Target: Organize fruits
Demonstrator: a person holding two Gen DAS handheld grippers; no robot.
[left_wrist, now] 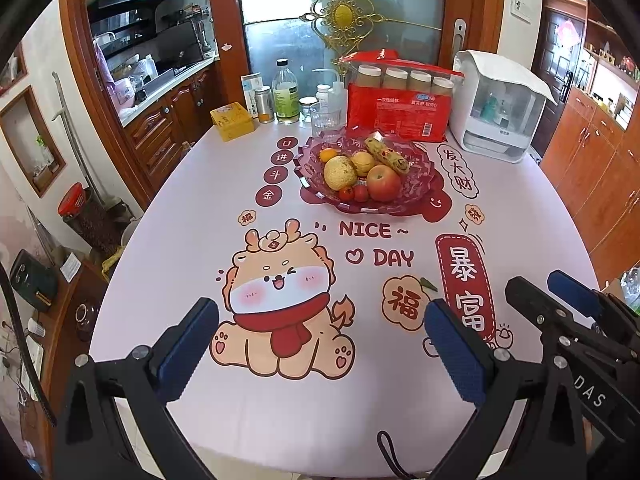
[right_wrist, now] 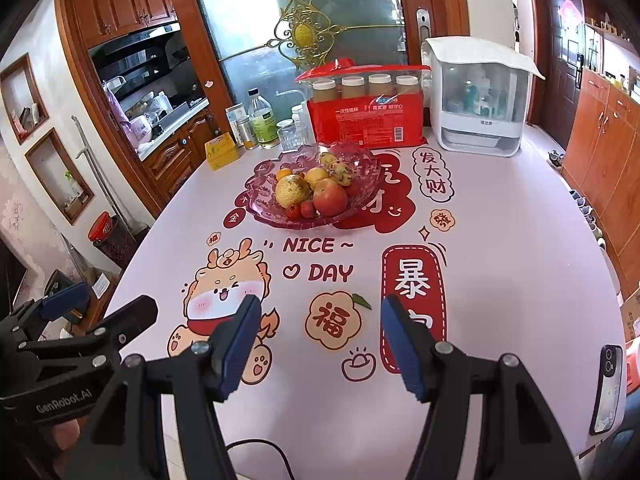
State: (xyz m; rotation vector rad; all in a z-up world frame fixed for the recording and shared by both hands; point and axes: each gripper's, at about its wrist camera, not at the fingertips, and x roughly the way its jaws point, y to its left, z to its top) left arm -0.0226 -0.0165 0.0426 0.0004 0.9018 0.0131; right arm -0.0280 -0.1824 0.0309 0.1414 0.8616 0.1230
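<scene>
Pink cloth with a cartoon dragon and red lettering covers the round table (left_wrist: 168, 248), where everything sits. At its far right stands a white dish cabinet (left_wrist: 502, 108) with a clear front, and just left of it a red packet of paper cups (left_wrist: 396, 116) with four capped jars lined up behind. Bottles and a yellow tin (left_wrist: 232, 122) cluster at the far left. In front of the packet lies the red glass fruit dish (left_wrist: 424, 184); heaped in it are a red apple (left_wrist: 383, 182), a rough yellowish fruit (left_wrist: 339, 173) that may be a pear, a smaller orange (left_wrist: 329, 155), two little tomatoes (left_wrist: 354, 193) at the front edge, and a speckled pastry-like piece (left_wrist: 386, 154) I cannot identify. A phone (right_wrist: 608, 388) lies near the right edge. Left tongs (left_wrist: 322, 344) hang over the near cloth, fingers spread wide, gripping nothing. Right tongs (right_wrist: 318, 344) hover alongside, likewise parted and empty, both well short of the dish
</scene>
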